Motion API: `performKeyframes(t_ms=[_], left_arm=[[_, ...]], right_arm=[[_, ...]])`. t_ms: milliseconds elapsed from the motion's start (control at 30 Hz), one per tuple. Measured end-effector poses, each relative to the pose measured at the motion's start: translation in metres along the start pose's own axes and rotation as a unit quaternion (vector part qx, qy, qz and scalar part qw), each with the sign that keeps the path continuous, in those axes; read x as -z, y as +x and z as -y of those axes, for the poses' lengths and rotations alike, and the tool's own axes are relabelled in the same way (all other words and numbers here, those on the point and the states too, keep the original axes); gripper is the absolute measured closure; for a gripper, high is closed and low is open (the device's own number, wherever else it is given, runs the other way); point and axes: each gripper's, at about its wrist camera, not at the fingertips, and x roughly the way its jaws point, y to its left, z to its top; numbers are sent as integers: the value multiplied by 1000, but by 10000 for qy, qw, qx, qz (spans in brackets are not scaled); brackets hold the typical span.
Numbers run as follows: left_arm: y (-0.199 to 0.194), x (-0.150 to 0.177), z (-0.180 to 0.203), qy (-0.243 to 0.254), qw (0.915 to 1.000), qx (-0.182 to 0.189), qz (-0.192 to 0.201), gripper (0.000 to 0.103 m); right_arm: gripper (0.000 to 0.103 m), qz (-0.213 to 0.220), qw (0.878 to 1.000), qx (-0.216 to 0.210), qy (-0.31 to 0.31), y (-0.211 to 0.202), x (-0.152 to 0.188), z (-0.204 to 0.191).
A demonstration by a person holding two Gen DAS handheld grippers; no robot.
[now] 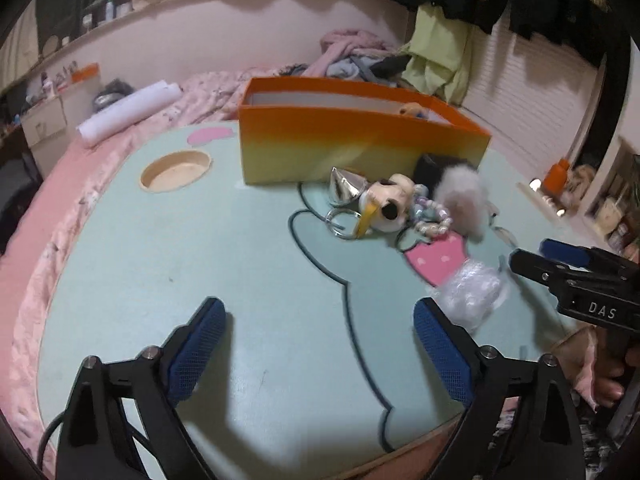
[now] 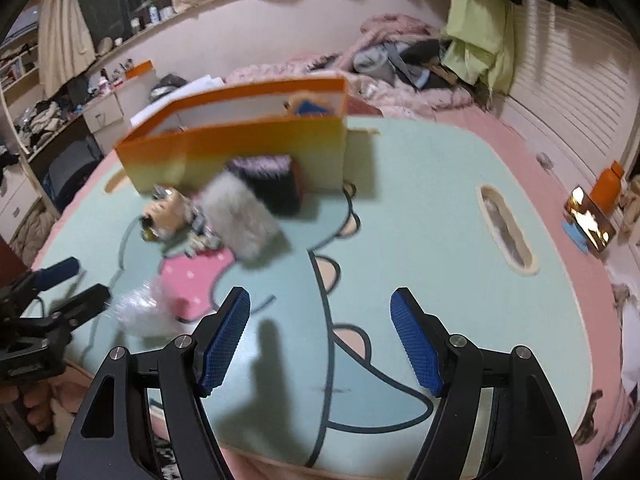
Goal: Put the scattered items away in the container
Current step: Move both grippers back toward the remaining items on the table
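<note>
An orange-and-yellow box stands on the mint cartoon table; a small toy shows inside it. In front of it lie a silver cone, a cream plush toy, a bead string, a grey fluffy ball and a black roll. A clear plastic bag lies nearer. My left gripper is open just left of the bag, holding nothing. My right gripper is open and holds nothing, just right of the bag.
The table rests on a pink bed, with a round recess and a slot cut into it. A white paper roll and a clothes pile lie behind. A phone and an orange bottle sit at the right.
</note>
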Motion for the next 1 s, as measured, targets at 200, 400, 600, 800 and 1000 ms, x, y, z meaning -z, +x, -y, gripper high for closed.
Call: performKeyframes(t_ms=[200,400,600,800,1000], left_arm=[[2,3,1,163,9996,-230,47,0],[0,7,-2,167,9996,-213,87,0],[2,3,3,142,9996,-202,101,0],[0,3,6,119,9994,-290,114,0],[-1,4,4,11,9992,-375,130,0]], right_arm=[[2,132,9994,289,-103,-5,1,-7],[0,151,9994,311,-82,-10,-5,-4],[1,242,9995,211,-31,-12,-7,-4],[7,1055,9897,-764,-597,-44,-15,-30],[8,539,9804,-1551,-1094,-22,-34,-55]])
